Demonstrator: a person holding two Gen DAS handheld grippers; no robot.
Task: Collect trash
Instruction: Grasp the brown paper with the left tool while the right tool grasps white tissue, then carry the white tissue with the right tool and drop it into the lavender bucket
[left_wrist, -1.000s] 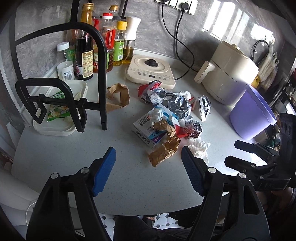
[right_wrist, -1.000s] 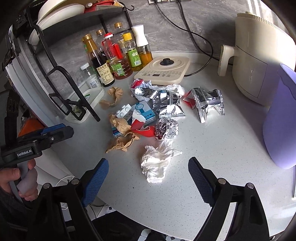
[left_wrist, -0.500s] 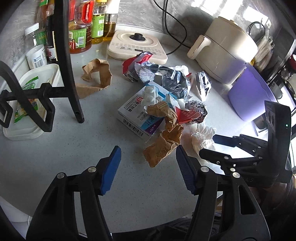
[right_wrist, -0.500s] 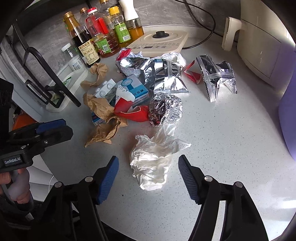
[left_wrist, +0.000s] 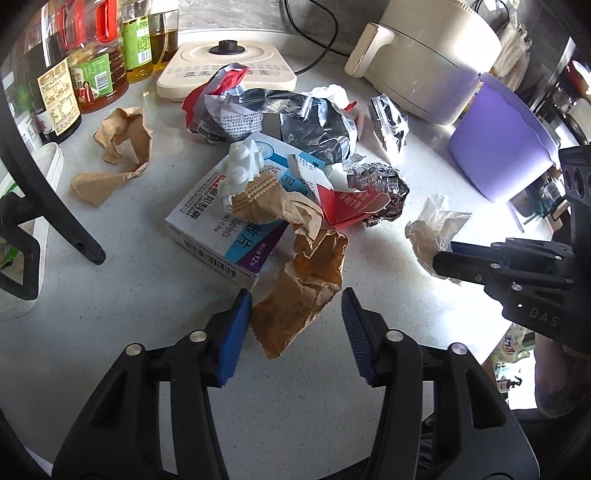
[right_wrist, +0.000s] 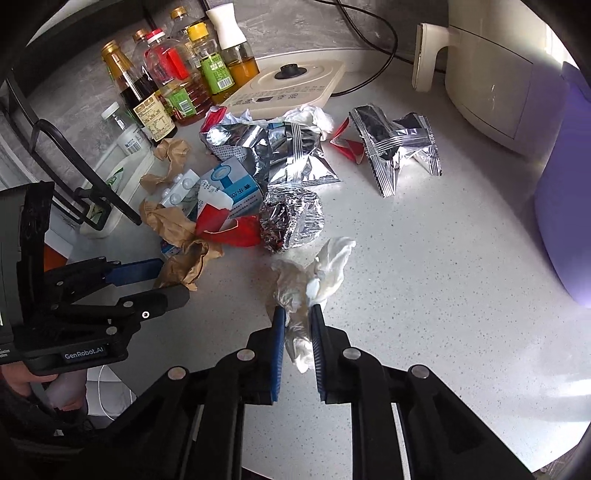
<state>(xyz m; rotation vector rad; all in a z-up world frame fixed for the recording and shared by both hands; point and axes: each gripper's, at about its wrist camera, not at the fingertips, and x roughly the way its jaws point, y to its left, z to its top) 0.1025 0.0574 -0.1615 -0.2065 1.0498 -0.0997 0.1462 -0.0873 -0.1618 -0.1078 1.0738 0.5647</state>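
Tissue (right_wrist: 303, 291) between right-view pads (right_wrist: 277, 343)

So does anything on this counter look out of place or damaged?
Yes: a litter pile sits mid-counter, with crumpled brown paper, torn foil wrappers, a balled foil wad and a pill box. Nothing looks spilled.

A crumpled white tissue wad (right_wrist: 314, 284) stands pinched between blue pads on the speckled white countertop (right_wrist: 443, 295). Beside it lie a balled silver foil wrapper (right_wrist: 291, 218), a torn red paper scrap (right_wrist: 236, 229) and a crushed brown paper bag (left_wrist: 303, 280), which drapes over a white-and-blue tablet box (left_wrist: 218, 229). Flattened silver snack pouches (right_wrist: 395, 147) lie farther back.
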